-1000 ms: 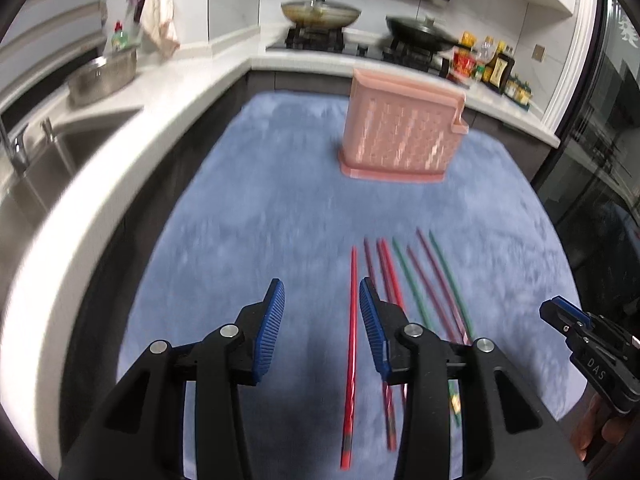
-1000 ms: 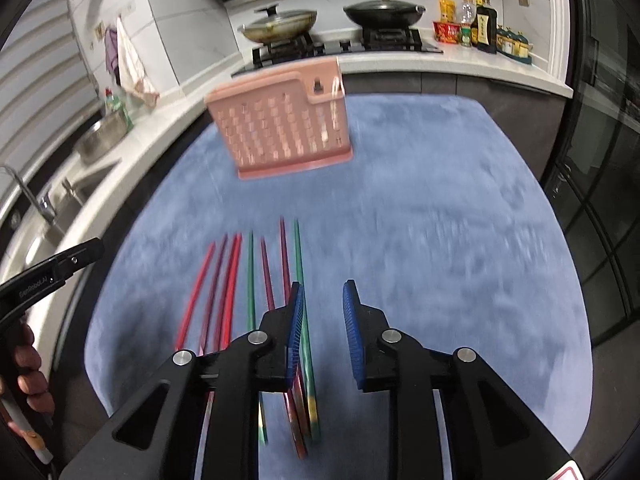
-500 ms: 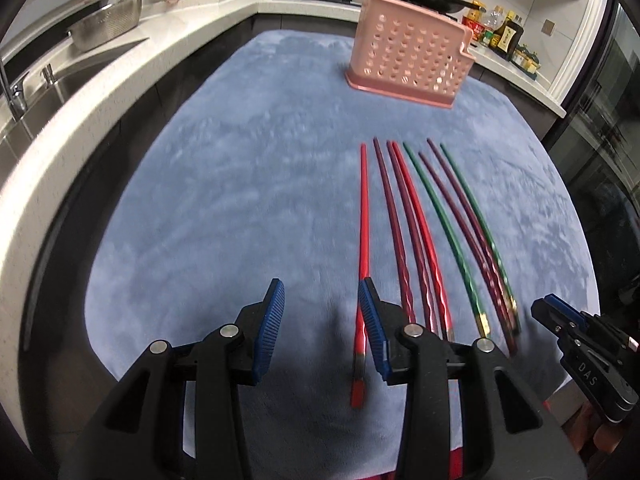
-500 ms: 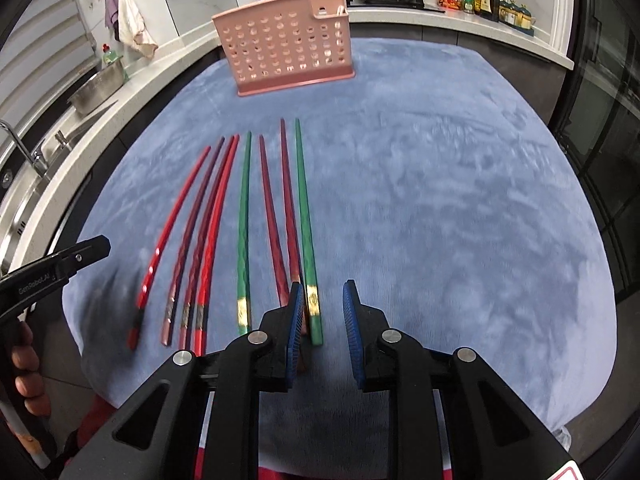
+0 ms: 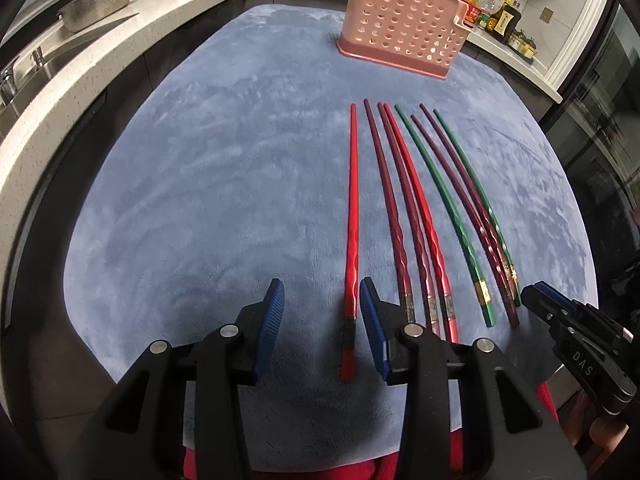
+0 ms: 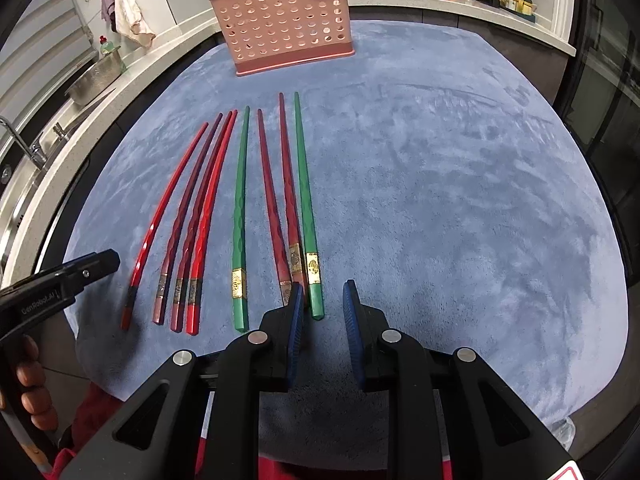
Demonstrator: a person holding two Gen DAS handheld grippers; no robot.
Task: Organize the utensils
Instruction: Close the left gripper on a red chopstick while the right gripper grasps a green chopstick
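A: Status on the utensil sort?

B: Not started, by my read. The pink perforated plastic caddy point(image 6: 286, 24) stands upright at the far end of the blue-grey plush mat point(image 6: 460, 208) and nothing pokes out of its top as far as I can see, tho the inside is mostly hidden. All chopsticks lie flat on the mat, nearer the cameras than the caddy, tips toward it, roughly parallel.

A: Count?

B: 8 total. 2 green lacquered chopsticks point(image 6: 240, 216), 2 bright red ones point(image 5: 352, 220), 4 dark maroon ones point(image 5: 390, 208). Colours are mixed, not paired: seen from the caddy end, the red and maroon ones bunch on one side, greens are split by two maroon.

A: Grippers?

B: Left gripper point(image 5: 322, 312) jaws apart w/ the outermost bright red stick's butt end lying between them, closer to one pad, no pinch visible, so holding nothing. Right gripper point(image 6: 322, 308) also parted, narrower gap, empty; the outer green stick's end point(image 6: 314, 280) sits right at the gap, beside one pad. Both hover low at the near end of the row, far from the caddy.

A: So what's left?

B: Everything, prob: pick up all 8, get them into the caddy, maybe matched by colour.
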